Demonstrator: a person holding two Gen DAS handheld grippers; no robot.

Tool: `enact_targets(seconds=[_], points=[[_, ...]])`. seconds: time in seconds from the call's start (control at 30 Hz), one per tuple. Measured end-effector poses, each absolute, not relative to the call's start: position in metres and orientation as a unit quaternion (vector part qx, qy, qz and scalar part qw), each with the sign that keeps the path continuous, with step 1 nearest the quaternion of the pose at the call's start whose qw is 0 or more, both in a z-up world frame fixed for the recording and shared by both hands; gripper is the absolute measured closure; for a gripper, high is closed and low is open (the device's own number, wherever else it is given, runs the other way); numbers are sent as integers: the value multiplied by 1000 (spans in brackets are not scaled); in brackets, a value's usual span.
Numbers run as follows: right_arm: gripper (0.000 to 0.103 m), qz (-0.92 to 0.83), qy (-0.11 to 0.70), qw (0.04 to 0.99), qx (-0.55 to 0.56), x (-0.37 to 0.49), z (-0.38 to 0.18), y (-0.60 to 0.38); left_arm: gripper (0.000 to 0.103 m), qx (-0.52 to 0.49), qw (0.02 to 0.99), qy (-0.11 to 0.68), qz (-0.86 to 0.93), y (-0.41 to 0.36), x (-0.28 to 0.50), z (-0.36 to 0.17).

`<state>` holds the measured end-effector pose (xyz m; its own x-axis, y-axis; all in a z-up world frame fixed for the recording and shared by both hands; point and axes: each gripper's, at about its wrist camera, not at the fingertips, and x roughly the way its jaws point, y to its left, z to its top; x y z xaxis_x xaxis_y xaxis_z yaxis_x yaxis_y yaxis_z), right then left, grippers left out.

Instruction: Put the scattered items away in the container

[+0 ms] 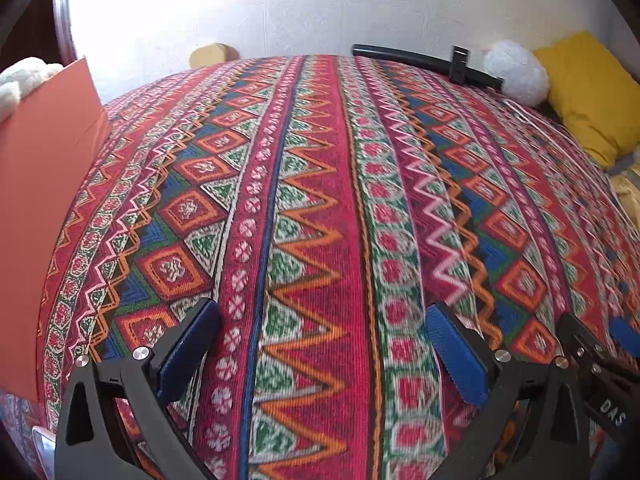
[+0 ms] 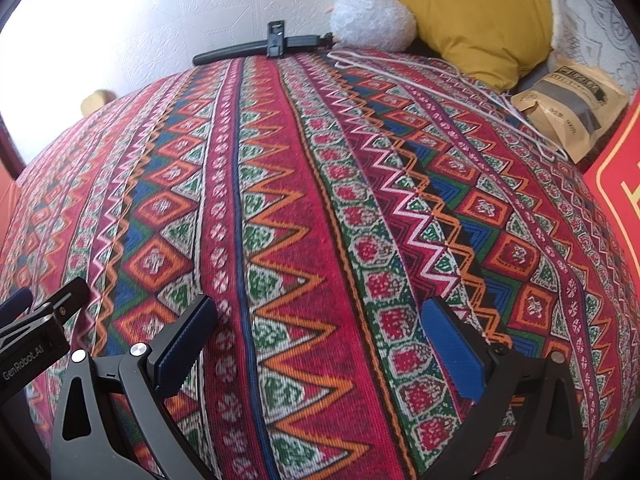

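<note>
My left gripper [image 1: 322,308] is open over a bright zigzag-patterned cloth [image 1: 312,200], with nothing between its blue pads. My right gripper [image 2: 320,304] is open beside it over the same cloth [image 2: 280,208], also with nothing between its pads. An orange-red box [image 1: 44,168] stands at the left edge in the left wrist view. A red box with gold print [image 2: 620,200] stands at the right edge in the right wrist view. Far ahead lie a black rod with a clip [image 2: 264,48], white wire hangers [image 2: 460,80] and a brown paper bag [image 2: 572,108].
A white fluffy ball [image 2: 372,20] and a yellow pillow [image 2: 480,16] rest against the white wall at the back right. A small yellow object [image 2: 96,100] sits past the cloth's far left edge. A white plush [image 1: 20,80] sits behind the orange-red box.
</note>
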<state>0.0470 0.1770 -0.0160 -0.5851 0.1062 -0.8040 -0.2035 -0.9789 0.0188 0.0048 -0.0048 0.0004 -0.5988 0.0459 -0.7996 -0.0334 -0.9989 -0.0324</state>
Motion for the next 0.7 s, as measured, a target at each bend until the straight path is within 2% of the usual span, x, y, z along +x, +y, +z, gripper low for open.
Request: enact_targets(seconds=[0.2, 0.7], points=[[1, 896, 34, 49, -439, 84, -15, 172, 0, -434, 30, 6, 900, -2, 50, 2], [1, 897, 34, 47, -438, 87, -16, 170, 0, -438, 27, 9, 898, -3, 51, 3]])
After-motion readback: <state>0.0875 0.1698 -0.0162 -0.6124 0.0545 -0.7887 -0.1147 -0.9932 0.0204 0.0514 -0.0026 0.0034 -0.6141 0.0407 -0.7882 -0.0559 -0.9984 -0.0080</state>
